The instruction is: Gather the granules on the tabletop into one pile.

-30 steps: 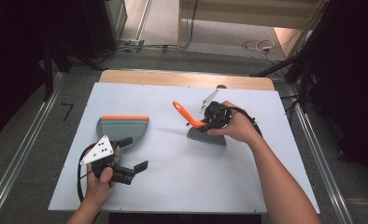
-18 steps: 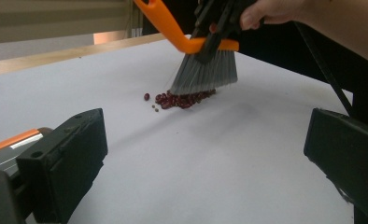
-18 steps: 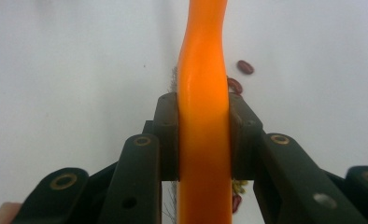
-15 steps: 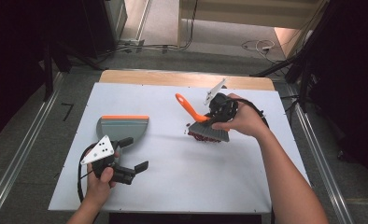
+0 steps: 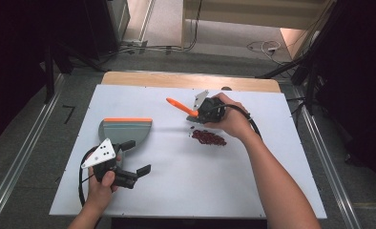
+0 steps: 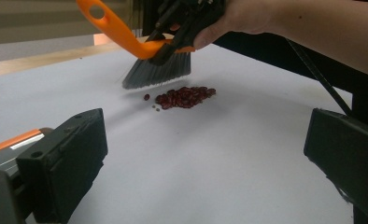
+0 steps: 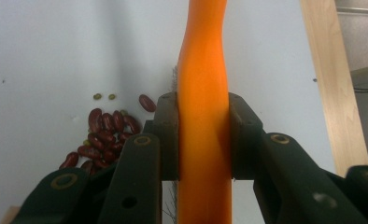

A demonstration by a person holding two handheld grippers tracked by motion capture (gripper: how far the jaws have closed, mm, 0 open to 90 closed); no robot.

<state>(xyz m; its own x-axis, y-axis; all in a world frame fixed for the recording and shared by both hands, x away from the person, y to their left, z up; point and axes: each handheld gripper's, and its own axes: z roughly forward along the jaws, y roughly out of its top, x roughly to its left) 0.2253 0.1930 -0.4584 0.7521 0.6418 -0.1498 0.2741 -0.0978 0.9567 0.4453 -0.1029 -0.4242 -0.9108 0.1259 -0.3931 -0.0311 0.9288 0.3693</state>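
Brush: light, stiff orange handle, soft bristles, best held mid-handle, where right gripper clamps it just above beans mid-table; left gripper gapes empty beside dustpan.

On the table in front of you, the dustpan lies to the left, just beyond your left gripper. The pile of beans lies right of centre, well apart from the dustpan. Your right gripper holds the brush above and just behind the beans.
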